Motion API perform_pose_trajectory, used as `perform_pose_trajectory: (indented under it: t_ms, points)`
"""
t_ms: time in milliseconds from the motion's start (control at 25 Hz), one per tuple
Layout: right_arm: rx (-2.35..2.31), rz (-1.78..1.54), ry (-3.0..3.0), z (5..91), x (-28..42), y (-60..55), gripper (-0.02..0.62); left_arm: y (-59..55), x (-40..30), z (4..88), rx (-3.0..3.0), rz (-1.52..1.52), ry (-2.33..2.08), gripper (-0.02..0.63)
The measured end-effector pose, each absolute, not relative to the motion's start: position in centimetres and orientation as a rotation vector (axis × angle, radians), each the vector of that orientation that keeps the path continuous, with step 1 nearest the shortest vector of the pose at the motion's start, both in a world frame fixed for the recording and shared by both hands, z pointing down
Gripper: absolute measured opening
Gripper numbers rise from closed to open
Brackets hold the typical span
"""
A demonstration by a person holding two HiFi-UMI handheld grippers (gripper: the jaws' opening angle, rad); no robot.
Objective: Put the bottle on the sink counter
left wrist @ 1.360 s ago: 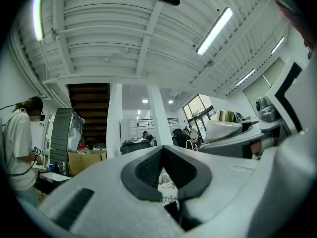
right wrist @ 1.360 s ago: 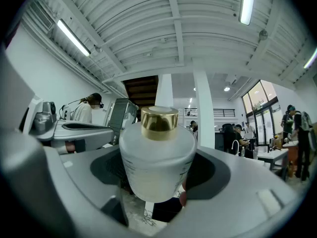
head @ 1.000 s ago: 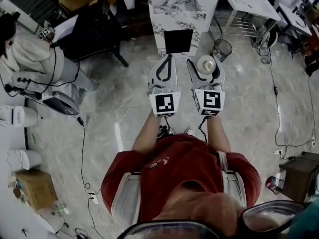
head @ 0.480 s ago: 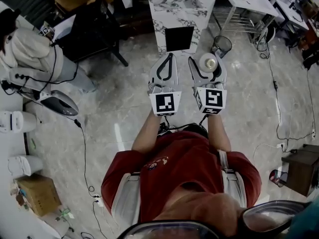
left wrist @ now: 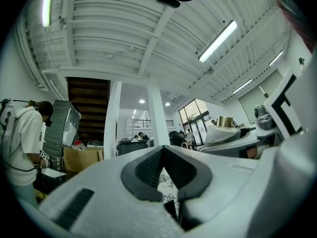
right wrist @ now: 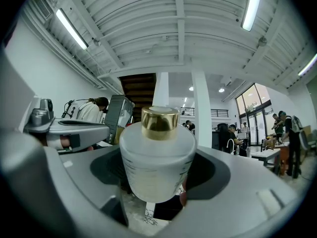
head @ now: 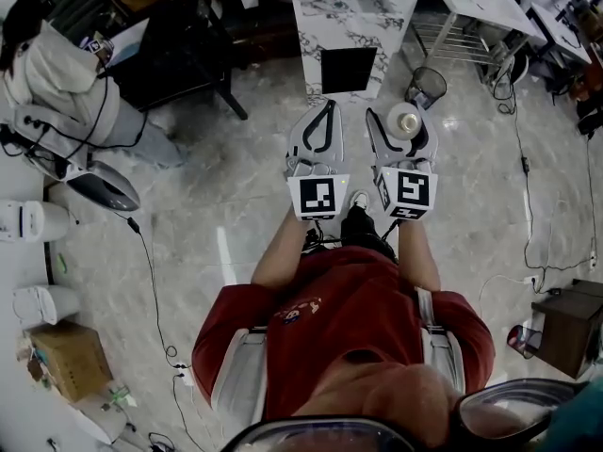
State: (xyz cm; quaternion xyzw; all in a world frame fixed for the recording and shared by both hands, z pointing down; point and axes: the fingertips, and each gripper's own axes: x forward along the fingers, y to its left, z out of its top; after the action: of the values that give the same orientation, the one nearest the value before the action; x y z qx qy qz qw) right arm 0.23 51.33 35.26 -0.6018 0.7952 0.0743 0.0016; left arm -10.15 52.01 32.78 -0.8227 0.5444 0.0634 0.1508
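A frosted white bottle (head: pixel 407 121) with a gold cap (right wrist: pixel 159 122) stands upright between the jaws of my right gripper (head: pixel 402 126), which is shut on it. In the right gripper view the bottle (right wrist: pixel 157 162) fills the middle, pressed by both dark pads. My left gripper (head: pixel 327 108) hangs beside it at the same height, shut, with nothing in it; its tips meet (left wrist: pixel 162 149). The marble sink counter (head: pixel 344 8) stands ahead of both grippers, a dark panel (head: pixel 349 69) in its front face. Both grippers are over the floor, short of the counter.
A wire wastebasket (head: pixel 426 88) stands right of the counter, with a white table and rack (head: pixel 471 12) behind it. A black desk (head: pixel 179 55) and a person in a pale hoodie (head: pixel 57 73) are at the left. Cables (head: pixel 523 168) trail over the floor.
The view has shifted as the person walks; a dark trouser leg and shoe now show under the grippers. Both grippers keep their pose and the bottle stays gripped.
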Motion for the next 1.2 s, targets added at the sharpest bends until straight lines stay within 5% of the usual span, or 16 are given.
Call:
perform_pose_trajectory:
  t_ms: [1200]
  points:
    - [-1.847,0.169,2.519,35.8,5.1,36.1,0.344,37.0,-6.3,33.6,-2.374,0.054,1.643,0.003]
